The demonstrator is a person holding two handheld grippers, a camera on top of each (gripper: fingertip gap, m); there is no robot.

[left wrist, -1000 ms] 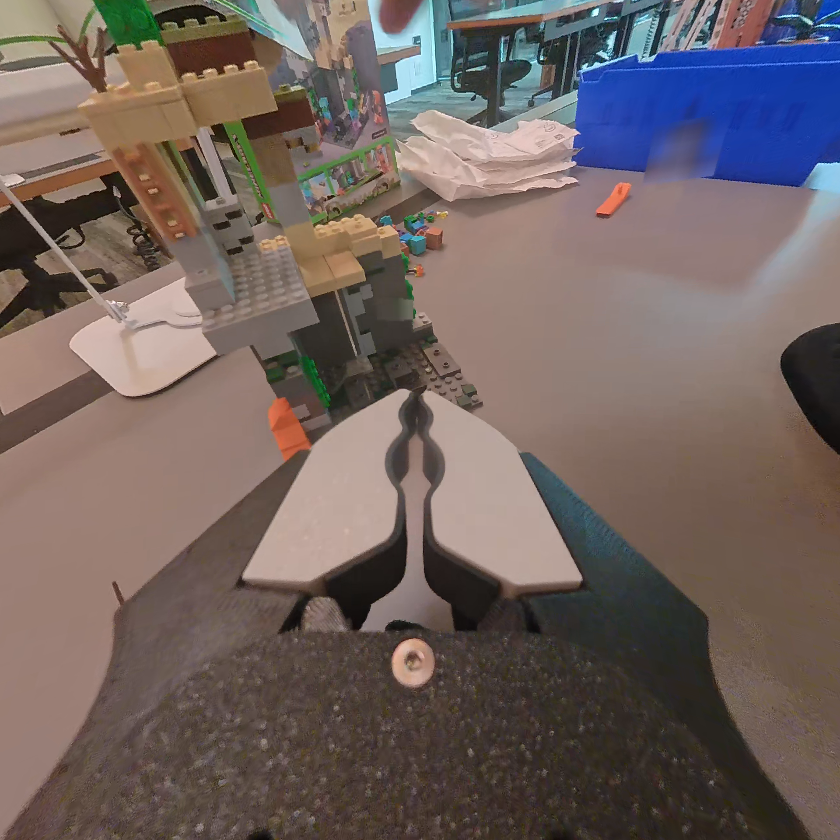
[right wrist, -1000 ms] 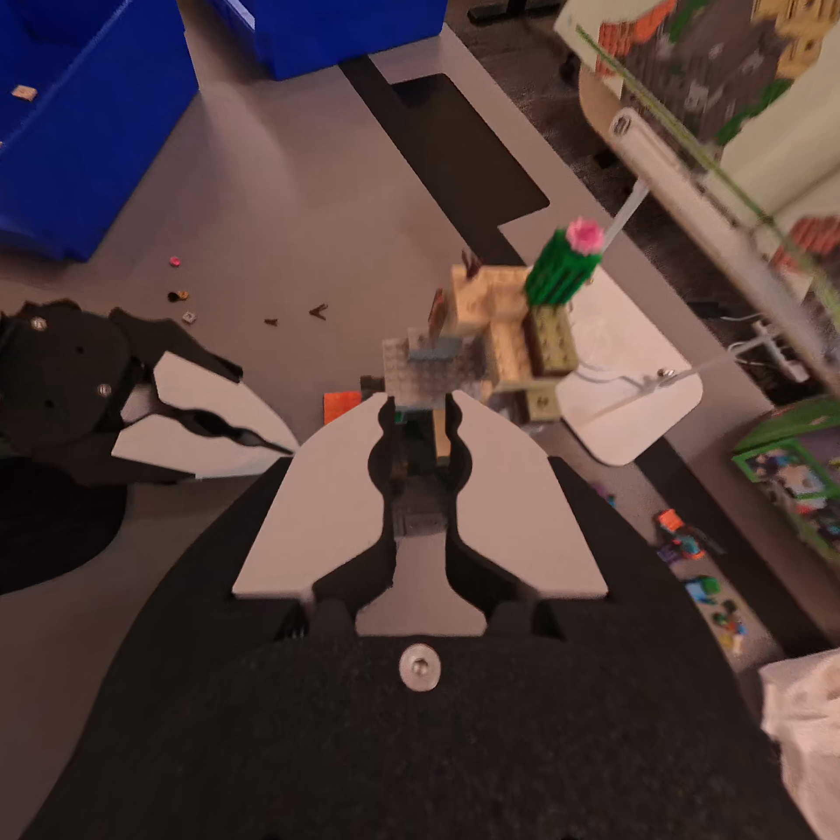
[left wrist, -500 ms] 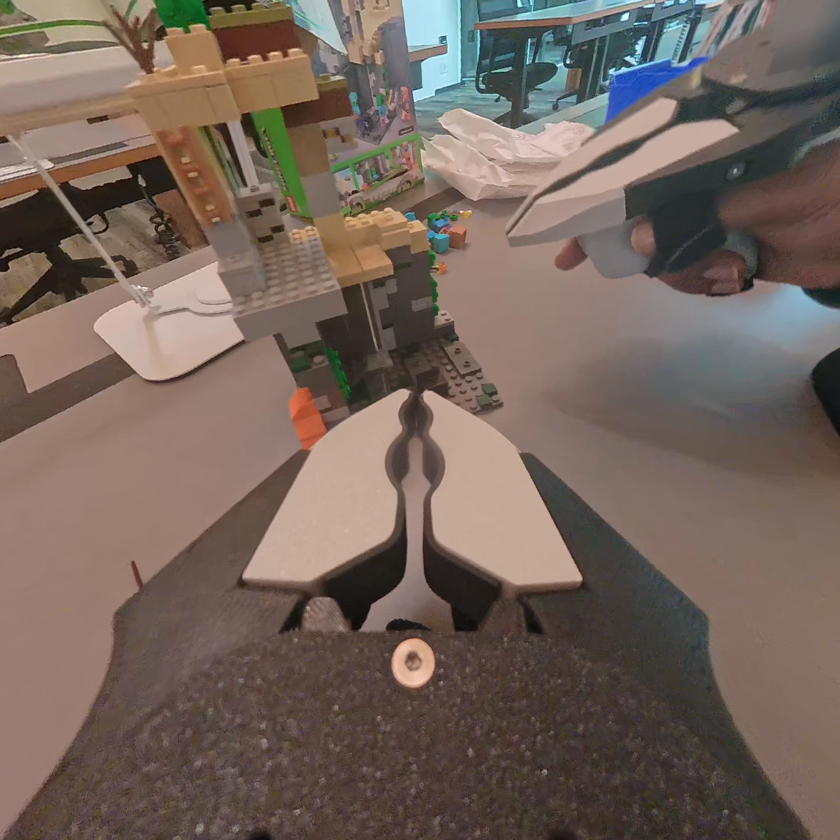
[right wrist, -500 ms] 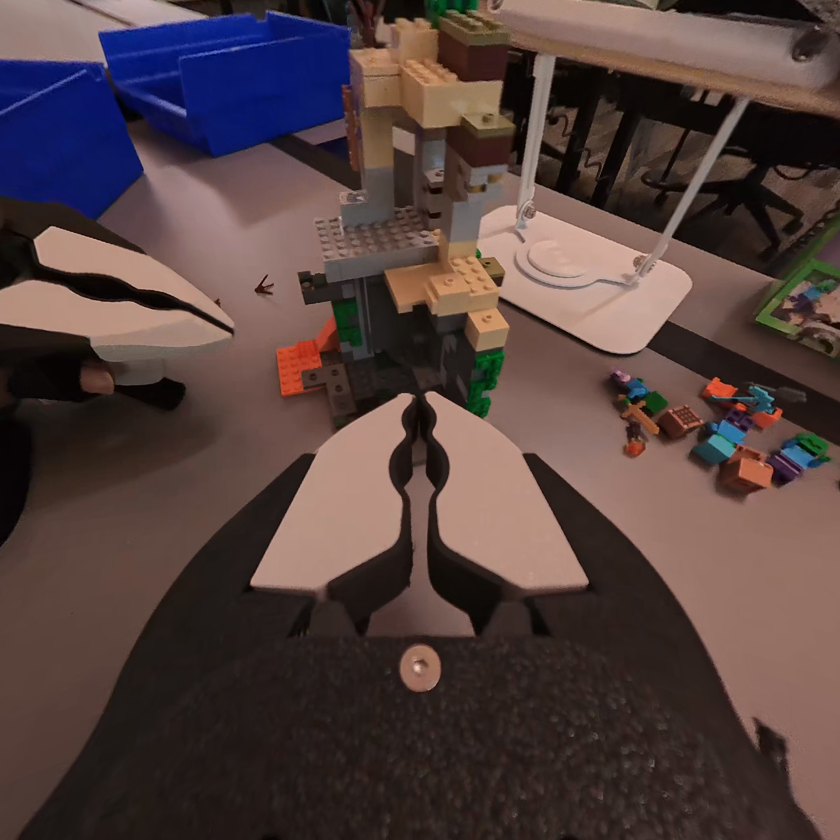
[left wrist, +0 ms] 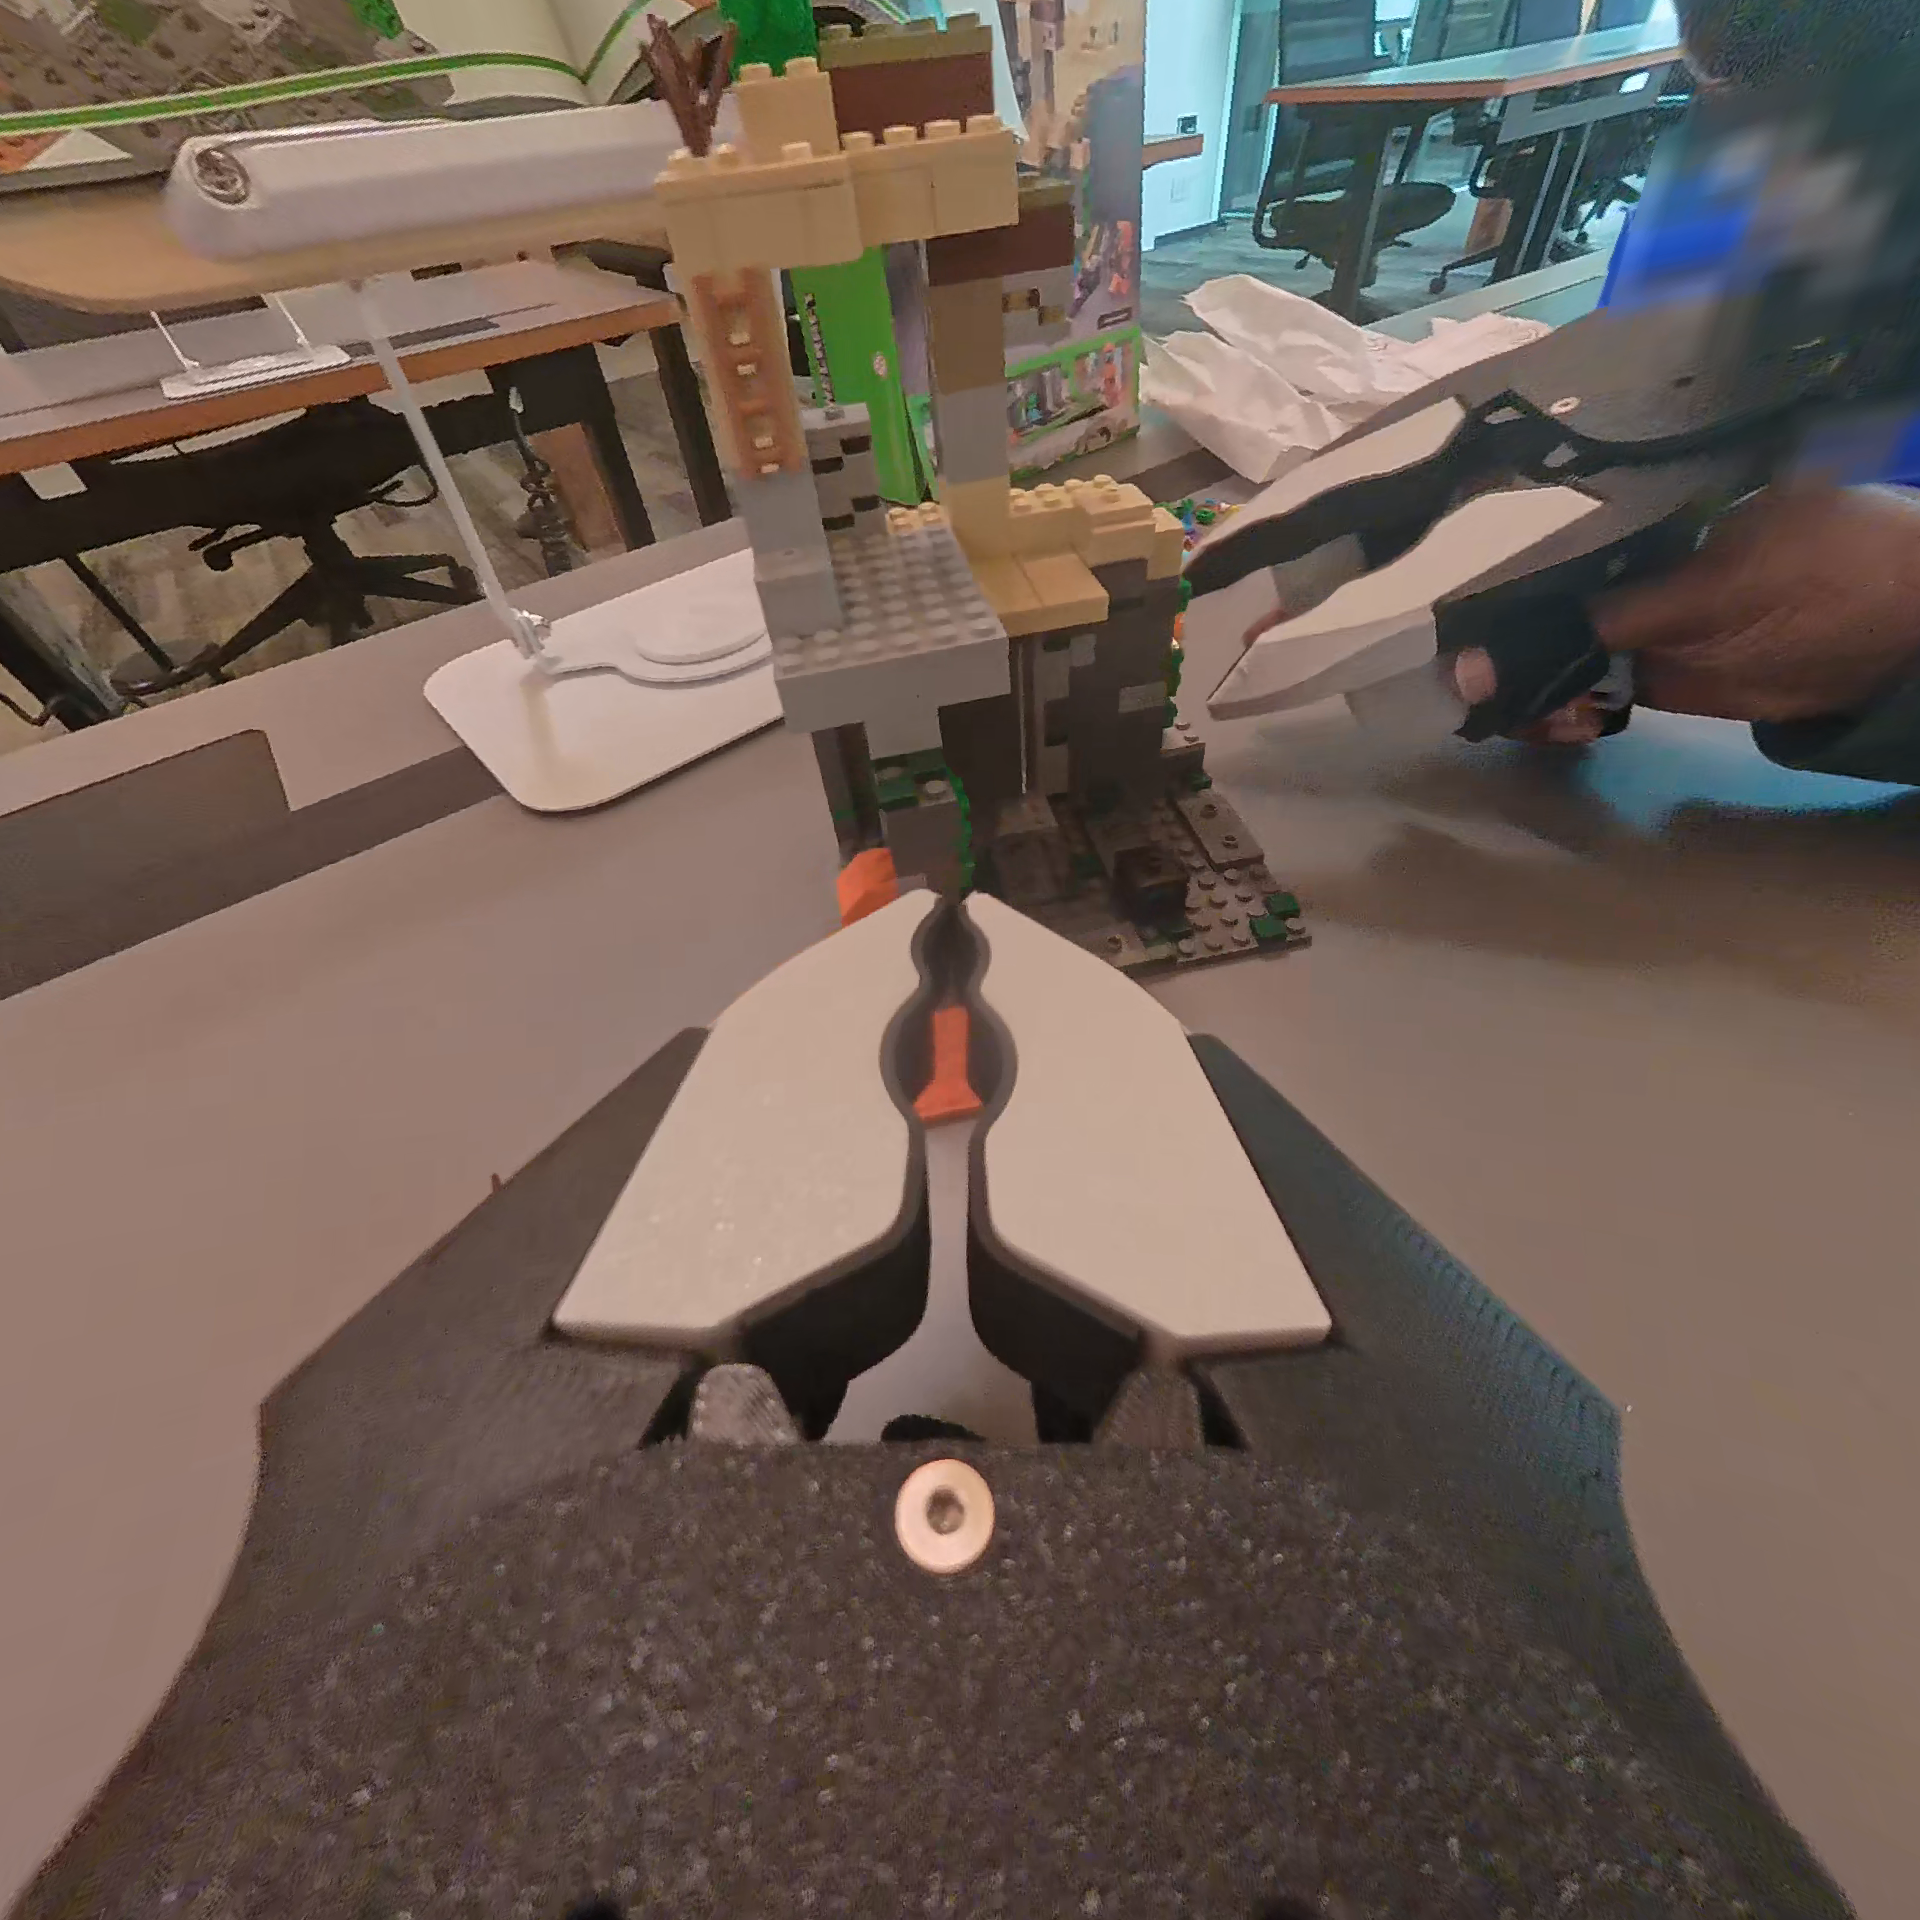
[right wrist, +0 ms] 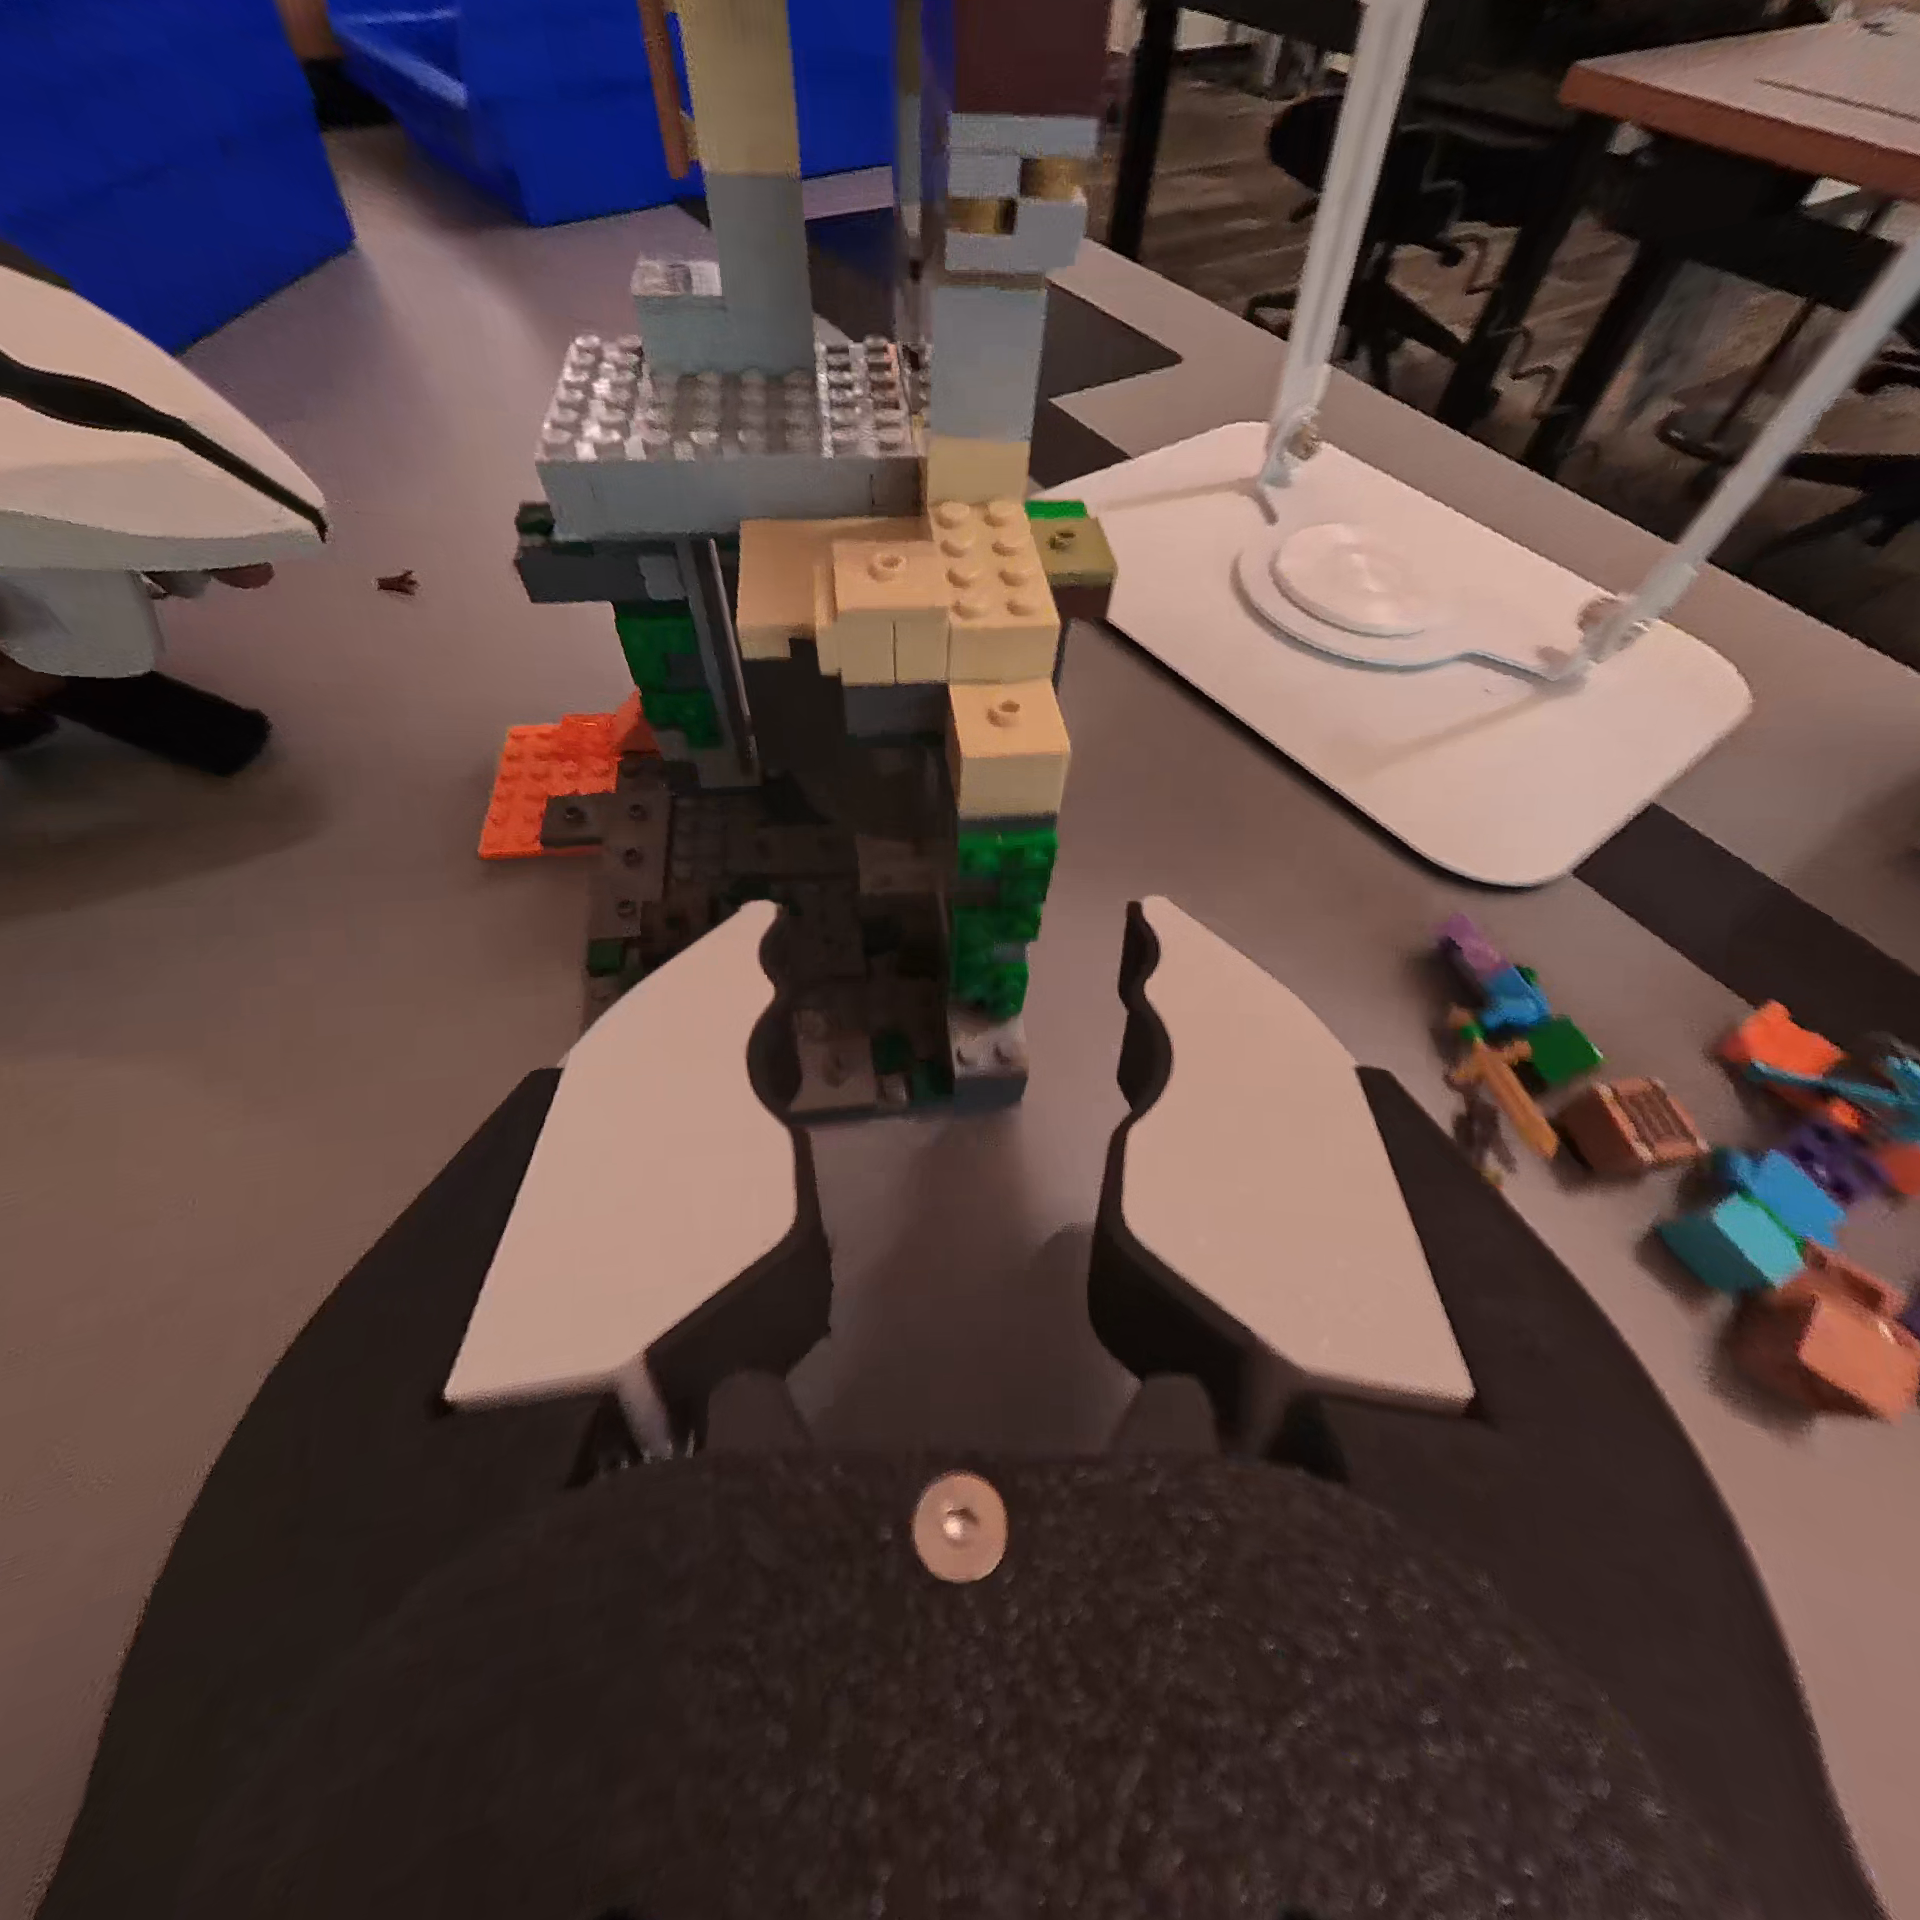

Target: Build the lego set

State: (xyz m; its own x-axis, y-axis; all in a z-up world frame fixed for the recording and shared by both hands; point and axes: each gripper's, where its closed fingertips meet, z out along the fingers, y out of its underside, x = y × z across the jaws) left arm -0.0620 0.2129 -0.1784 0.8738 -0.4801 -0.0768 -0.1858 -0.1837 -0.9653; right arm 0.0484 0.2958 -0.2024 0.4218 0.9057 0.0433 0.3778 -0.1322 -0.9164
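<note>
The tower (right wrist: 831, 644) is standing on the desk (left wrist: 312, 1039), with a white stand (right wrist: 1434, 665) just beside it and loose pieces (right wrist: 1714, 1143) lying near its base. The left gripper (left wrist: 953, 920) is sitting in front of the tower, fingers clenched; an orange piece (left wrist: 945, 1065) is showing in the gap between them, though whether it is being gripped or lying beneath I cannot tell. The right gripper (right wrist: 951, 914) is pointing at the tower's lower part, fingers released and spread, holding nothing. The step in hand is probably steadying the tower; next, the right fingers would need closing gently around its base without toppling it.
</note>
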